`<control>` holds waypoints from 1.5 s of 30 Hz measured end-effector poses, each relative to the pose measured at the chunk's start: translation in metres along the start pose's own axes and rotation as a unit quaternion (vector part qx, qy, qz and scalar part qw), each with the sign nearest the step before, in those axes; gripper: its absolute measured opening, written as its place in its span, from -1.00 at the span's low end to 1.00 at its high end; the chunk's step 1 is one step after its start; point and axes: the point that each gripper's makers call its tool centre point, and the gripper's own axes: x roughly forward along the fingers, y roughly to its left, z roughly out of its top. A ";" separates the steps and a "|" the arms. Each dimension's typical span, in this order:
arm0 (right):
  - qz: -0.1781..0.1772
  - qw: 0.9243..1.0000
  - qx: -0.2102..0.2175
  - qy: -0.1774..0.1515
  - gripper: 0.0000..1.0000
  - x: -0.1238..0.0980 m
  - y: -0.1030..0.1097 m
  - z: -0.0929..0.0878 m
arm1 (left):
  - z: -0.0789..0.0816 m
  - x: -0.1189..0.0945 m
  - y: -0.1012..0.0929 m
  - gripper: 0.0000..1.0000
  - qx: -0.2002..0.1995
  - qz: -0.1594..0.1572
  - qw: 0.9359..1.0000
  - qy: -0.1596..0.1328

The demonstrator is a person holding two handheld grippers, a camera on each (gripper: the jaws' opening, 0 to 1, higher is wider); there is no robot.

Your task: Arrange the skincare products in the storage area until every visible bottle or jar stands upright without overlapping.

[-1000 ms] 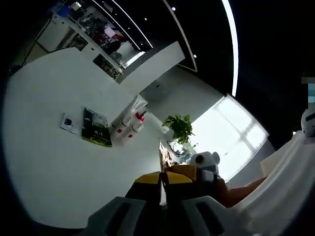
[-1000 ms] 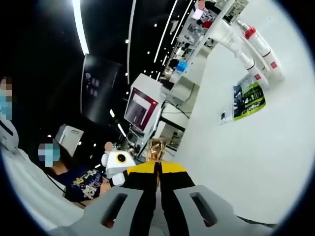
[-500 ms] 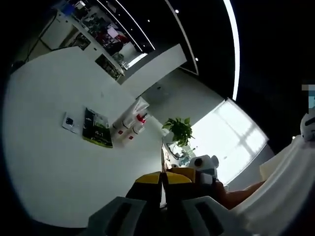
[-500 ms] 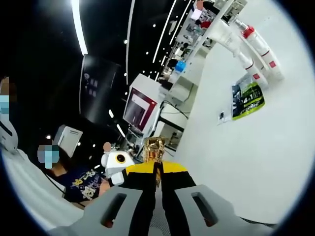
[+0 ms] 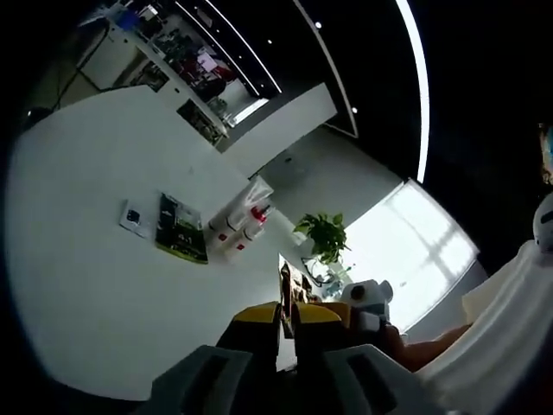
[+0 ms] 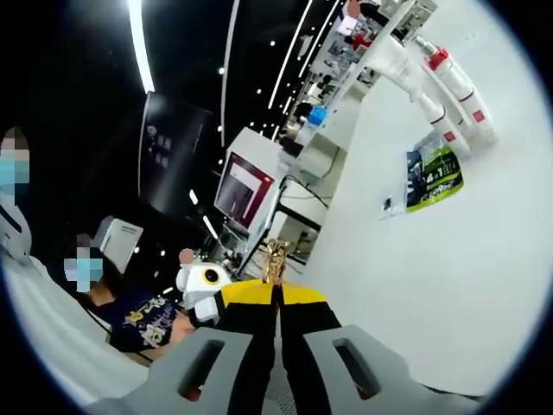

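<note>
Gold object has sunk lower between the closed right gripper; left gripper closed, empty; bottles well ahead, lying flat.

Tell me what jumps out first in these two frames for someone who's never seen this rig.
The big white table dominates both views, with a cluster of white bottles with red caps at its far end and a green-and-black packet lying flat just short of them. In the right gripper view, the right gripper has its yellow-tipped jaws pinched on a small gold object. A leafy green plant stands against the bright window in the left gripper view.
</note>
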 end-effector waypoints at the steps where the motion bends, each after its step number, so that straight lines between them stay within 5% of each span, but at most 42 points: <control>1: 0.000 1.000 0.000 -0.001 -1.00 0.000 0.000 0.000 | 0.000 0.000 -0.001 -0.89 0.000 -0.001 1.000 0.001; 28: 0.005 1.000 -0.018 -0.016 -0.95 0.000 0.006 0.006 | 0.005 -0.003 -0.005 -0.99 -0.024 -0.025 0.999 -0.011; 38: -0.026 0.998 -0.056 -0.025 -0.52 -0.004 0.006 0.014 | 0.016 -0.008 0.002 -0.99 -0.045 -0.019 0.998 -0.041; 42: -0.055 0.992 -0.110 0.000 -0.26 -0.004 0.002 0.011 | 0.024 -0.010 0.007 -0.99 -0.065 -0.013 0.996 -0.059; 45: -0.084 0.981 -0.168 0.037 -0.18 -0.006 -0.002 0.003 | 0.033 -0.010 0.012 -0.99 -0.072 -0.009 0.995 -0.070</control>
